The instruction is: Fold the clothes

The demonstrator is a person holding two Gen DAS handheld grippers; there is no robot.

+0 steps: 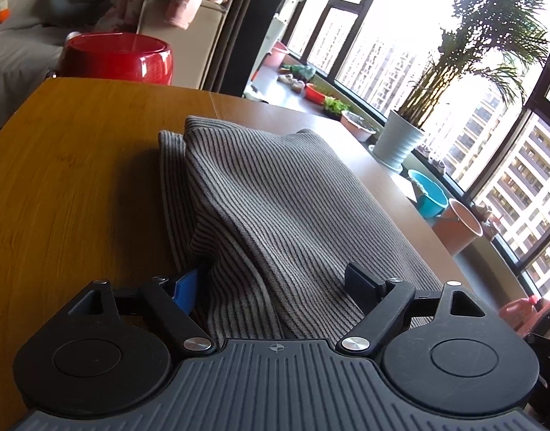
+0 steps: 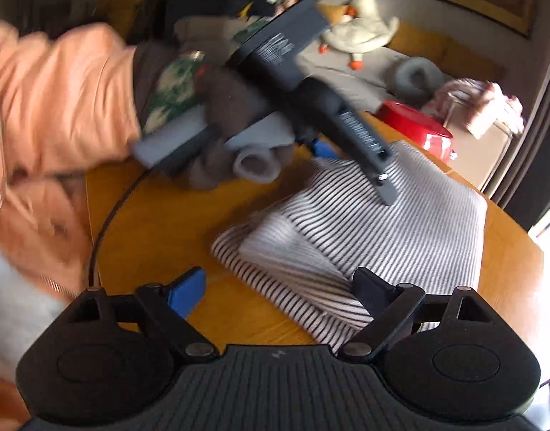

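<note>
Step in hand, as judged: a fold has been laid and both grippers have let the cloth go; the striped garment (image 1: 275, 197) lies in a folded stack on the wooden table (image 1: 77, 143), not yet a tidy final packet.

Left gripper (image 1: 275, 283): jaws spread wide. The near end of the garment runs up between them, ridged in the middle, but neither pad presses on it. The blue pad (image 1: 187, 287) sits just beside the cloth's left fold; the black finger (image 1: 361, 282) rests over the cloth on the other side. No pinch is visible.

Right gripper (image 2: 278, 292): jaws spread wide. Bare table shows between them for most of the gap. The garment's near corner reaches the black finger (image 2: 373, 291) only; whether that finger touches the cloth cannot be told. This view is blurred.

Position of the garment: towards the window edge of the table in the left wrist view, with a broad bare stretch of wood on the other side. The top layer is doubled back, with a narrower layer showing beneath it at the far left corner of the stack.

Next move, as judged: choose a fresh edge or corner, bring one pad under and one over it, and close before lifting. The ridge at the left gripper needs flattening or the next fold will sit crooked.

A red basin (image 1: 117, 57) stands beyond the far edge of the table, well apart from the work.
</note>
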